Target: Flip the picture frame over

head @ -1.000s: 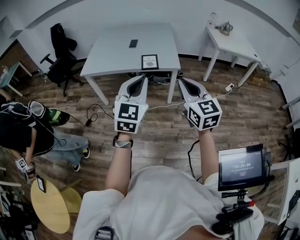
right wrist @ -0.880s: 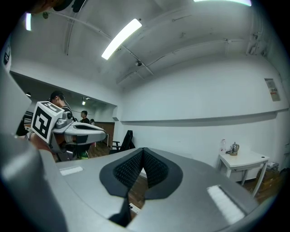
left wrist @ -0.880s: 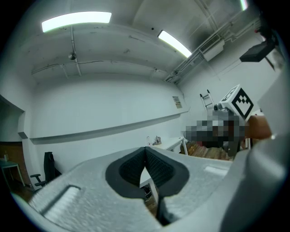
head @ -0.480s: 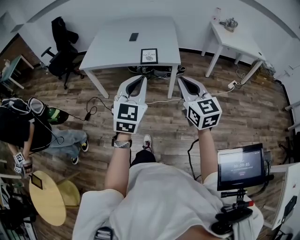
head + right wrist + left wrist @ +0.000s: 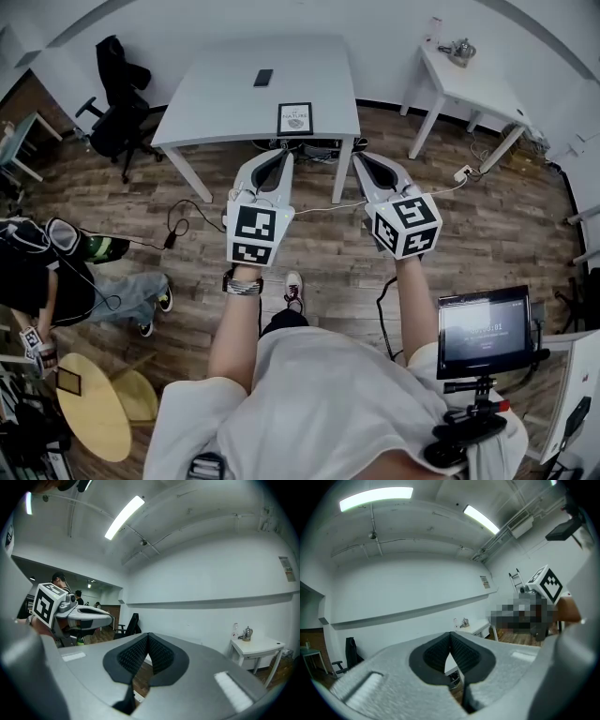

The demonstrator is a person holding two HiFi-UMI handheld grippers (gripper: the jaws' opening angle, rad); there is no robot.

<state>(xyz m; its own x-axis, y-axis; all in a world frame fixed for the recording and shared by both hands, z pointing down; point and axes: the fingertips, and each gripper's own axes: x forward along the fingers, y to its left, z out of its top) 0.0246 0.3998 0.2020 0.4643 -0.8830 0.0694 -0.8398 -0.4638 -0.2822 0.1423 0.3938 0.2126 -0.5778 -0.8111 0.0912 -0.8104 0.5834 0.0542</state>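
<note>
Head view | grey left gripper (image 5: 280,156), grey right gripper (image 5: 362,159) clenched, empty | black-bordered picture frame (image 5: 295,118) at near edge of white table (image 5: 220,98), upper centre | risk: clumsy nudge may slide it off

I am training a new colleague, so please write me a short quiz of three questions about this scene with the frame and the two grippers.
1. Where is the frame?
A: on the big table, near its front edge
B: on the small table
C: on the floor
2. True or false: the left gripper and the right gripper are both shut and empty.
3. Fill in: the dark flat thing on the big table, beyond the frame, is a ____.
Key: 1 A; 2 true; 3 phone.
</note>
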